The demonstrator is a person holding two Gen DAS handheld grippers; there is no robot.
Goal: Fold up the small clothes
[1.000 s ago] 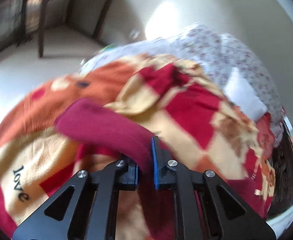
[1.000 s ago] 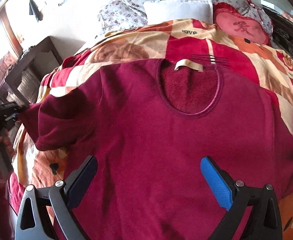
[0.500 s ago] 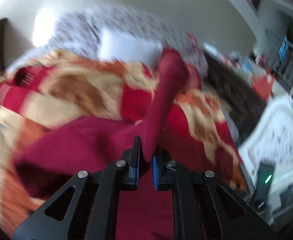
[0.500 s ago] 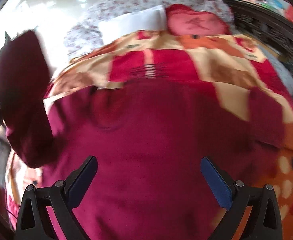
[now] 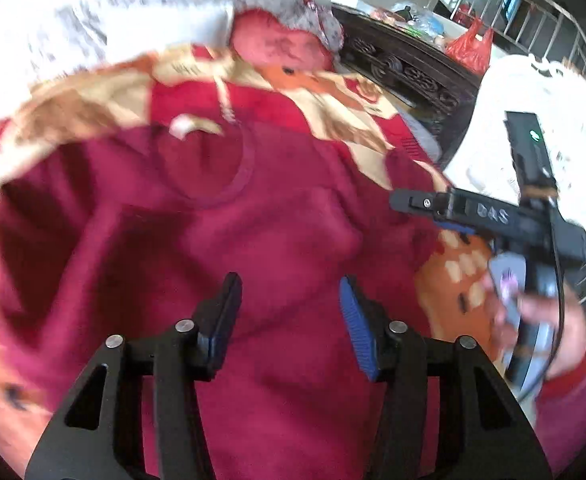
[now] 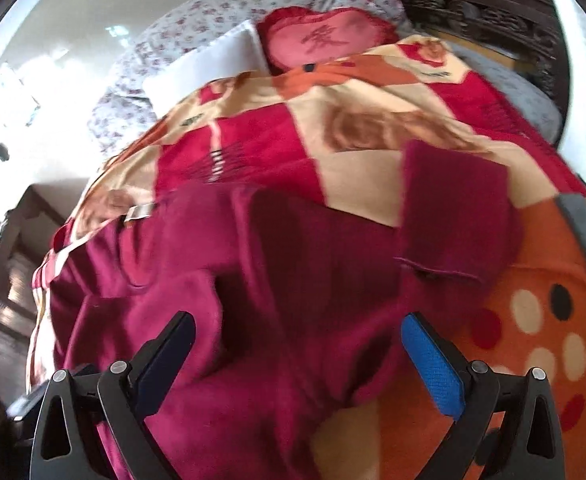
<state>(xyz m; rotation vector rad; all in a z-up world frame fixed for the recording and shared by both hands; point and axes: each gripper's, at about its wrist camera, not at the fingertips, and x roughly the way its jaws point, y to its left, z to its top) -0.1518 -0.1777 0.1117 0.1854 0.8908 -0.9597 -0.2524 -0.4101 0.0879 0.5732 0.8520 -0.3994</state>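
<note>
A dark red fleece sweater point(image 5: 253, 240) lies flat on a patterned bed blanket point(image 5: 93, 104), its round neckline point(image 5: 229, 184) toward the pillows. One sleeve lies folded across the body. My left gripper point(image 5: 289, 300) is open and empty just above the sweater's middle. In the right wrist view the sweater point(image 6: 253, 272) fills the lower left, and its other sleeve point(image 6: 453, 208) lies out to the right on the blanket. My right gripper point(image 6: 297, 340) is open and empty over the sweater's right side; it also shows in the left wrist view point(image 5: 445, 210) at the sweater's right edge.
A red-orange-cream blanket point(image 6: 373, 128) covers the bed. A red cushion point(image 6: 325, 40), a white pillow point(image 6: 209, 68) and a floral quilt point(image 6: 197, 20) lie at the head. A dark carved headboard point(image 5: 405, 68) and a white-covered surface point(image 5: 533, 128) stand right of the bed.
My left gripper carried the sleeve up and across the sweater, then opened and let it go. My right gripper moved to the right, toward the other sleeve, staying open.
</note>
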